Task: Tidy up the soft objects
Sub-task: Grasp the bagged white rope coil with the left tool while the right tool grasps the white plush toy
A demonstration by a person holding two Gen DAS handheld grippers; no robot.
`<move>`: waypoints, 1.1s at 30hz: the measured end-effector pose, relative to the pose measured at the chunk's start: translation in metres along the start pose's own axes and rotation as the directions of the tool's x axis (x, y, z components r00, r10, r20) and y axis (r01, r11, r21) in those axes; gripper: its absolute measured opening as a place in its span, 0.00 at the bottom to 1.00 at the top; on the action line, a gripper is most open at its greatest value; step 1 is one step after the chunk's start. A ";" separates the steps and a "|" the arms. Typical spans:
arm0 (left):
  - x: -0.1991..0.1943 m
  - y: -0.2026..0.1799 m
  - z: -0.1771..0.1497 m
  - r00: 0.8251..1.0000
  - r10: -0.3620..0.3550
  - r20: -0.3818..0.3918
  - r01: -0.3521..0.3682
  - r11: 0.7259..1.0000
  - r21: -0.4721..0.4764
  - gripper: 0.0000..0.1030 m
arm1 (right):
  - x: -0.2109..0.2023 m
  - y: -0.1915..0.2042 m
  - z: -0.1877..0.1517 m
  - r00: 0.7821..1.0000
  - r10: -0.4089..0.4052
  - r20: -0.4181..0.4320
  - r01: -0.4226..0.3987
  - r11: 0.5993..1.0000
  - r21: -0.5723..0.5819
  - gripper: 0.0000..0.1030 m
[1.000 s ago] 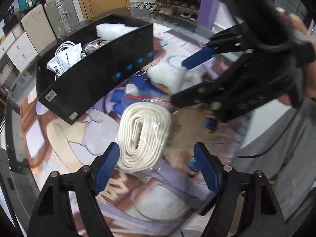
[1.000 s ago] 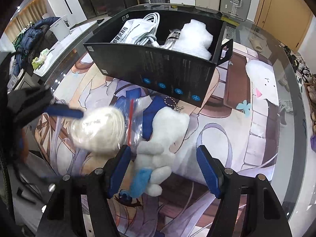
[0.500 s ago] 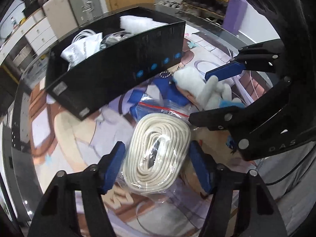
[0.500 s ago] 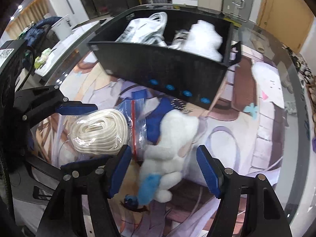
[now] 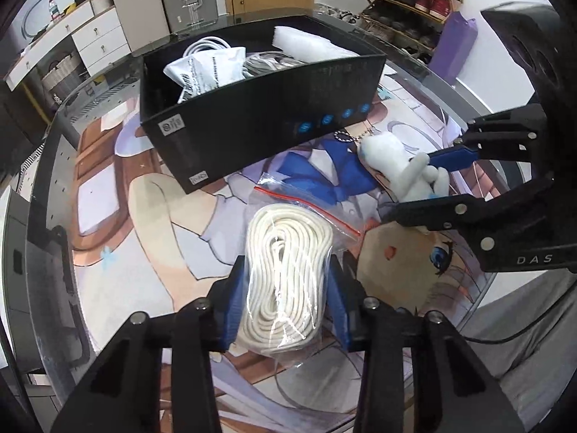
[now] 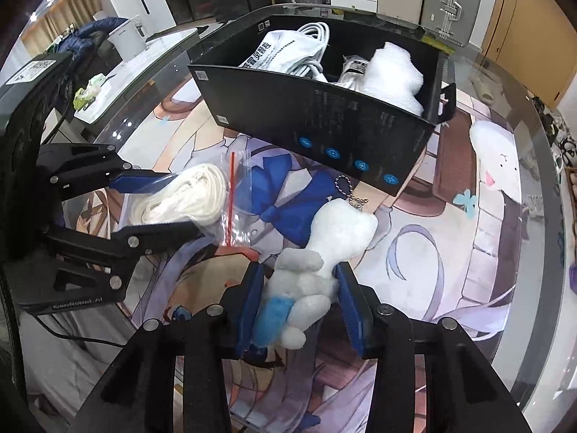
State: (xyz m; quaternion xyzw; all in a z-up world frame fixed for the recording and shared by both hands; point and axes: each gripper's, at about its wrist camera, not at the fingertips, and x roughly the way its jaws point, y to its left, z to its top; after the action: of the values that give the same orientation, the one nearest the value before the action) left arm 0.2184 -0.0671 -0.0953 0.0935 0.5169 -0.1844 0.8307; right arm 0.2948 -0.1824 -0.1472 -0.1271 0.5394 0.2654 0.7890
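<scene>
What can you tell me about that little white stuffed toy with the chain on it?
The plush toy is small, white and fluffy, with stubby limbs, a greyer patch and a bright blue part at its lower end. A silver ball chain loops from its head. It lies on the printed mat, head towards the black box without touching it. The right gripper has its blue pads pressed against the toy's lower body from both sides.

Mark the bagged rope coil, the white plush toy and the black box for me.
bagged rope coil (image 5: 285,281), left wrist view, middle of the coil between the fingers.
white plush toy (image 6: 321,252), right wrist view, its body.
black box (image 6: 324,122), right wrist view, near side wall.
</scene>
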 end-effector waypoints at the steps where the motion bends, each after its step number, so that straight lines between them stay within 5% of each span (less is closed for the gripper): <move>1: 0.000 0.000 0.000 1.000 -0.003 -0.002 0.003 1.000 -0.001 0.39 | 0.001 -0.001 0.000 1.000 0.003 -0.003 -0.003 1.000 0.008 0.42; 6: 0.001 -0.002 0.001 1.000 0.015 -0.002 -0.015 1.000 0.007 0.40 | 0.004 -0.020 0.004 0.996 0.085 0.026 -0.087 0.986 0.140 0.62; 12: 0.002 -0.007 0.003 1.000 0.015 -0.003 -0.015 1.000 0.009 0.41 | 0.007 -0.018 0.011 0.998 0.053 0.037 -0.057 0.989 0.138 0.62; 14: 0.002 -0.007 0.003 1.000 0.017 -0.002 -0.017 1.000 0.006 0.43 | 0.007 -0.010 0.011 0.999 0.023 0.022 -0.025 0.995 0.094 0.55; 16: 0.002 -0.005 0.002 1.000 0.026 0.002 -0.026 1.000 -0.002 0.56 | 0.006 -0.003 0.009 1.000 0.002 0.007 -0.002 0.999 0.050 0.33; 20: 0.000 -0.009 0.000 0.999 0.025 0.020 -0.026 1.000 0.014 0.77 | -0.004 -0.002 0.005 0.999 -0.045 0.013 0.045 0.999 0.026 0.33; 24: 0.000 -0.018 0.000 0.998 0.057 0.032 -0.058 0.997 0.051 0.79 | -0.010 -0.006 0.000 0.999 -0.023 0.025 0.022 0.999 0.030 0.33; 27: 0.003 -0.018 0.002 0.999 0.037 0.015 -0.038 0.998 0.044 0.69 | -0.012 -0.002 -0.001 0.999 -0.022 0.023 0.021 1.000 0.016 0.33; 29: 0.003 -0.017 0.002 1.000 0.025 0.008 -0.025 0.999 0.034 0.43 | -0.013 0.001 -0.002 1.000 -0.021 0.021 0.020 1.000 0.008 0.33; 33: 0.001 -0.014 0.003 1.000 0.002 0.011 -0.003 1.000 0.030 0.36 | -0.010 0.007 0.002 1.000 -0.020 0.022 0.020 1.000 -0.001 0.33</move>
State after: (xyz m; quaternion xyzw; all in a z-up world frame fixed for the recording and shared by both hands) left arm 0.2151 -0.0814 -0.0940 0.1058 0.5092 -0.1918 0.8323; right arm 0.2894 -0.1781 -0.1363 -0.1301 0.5291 0.2593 0.7974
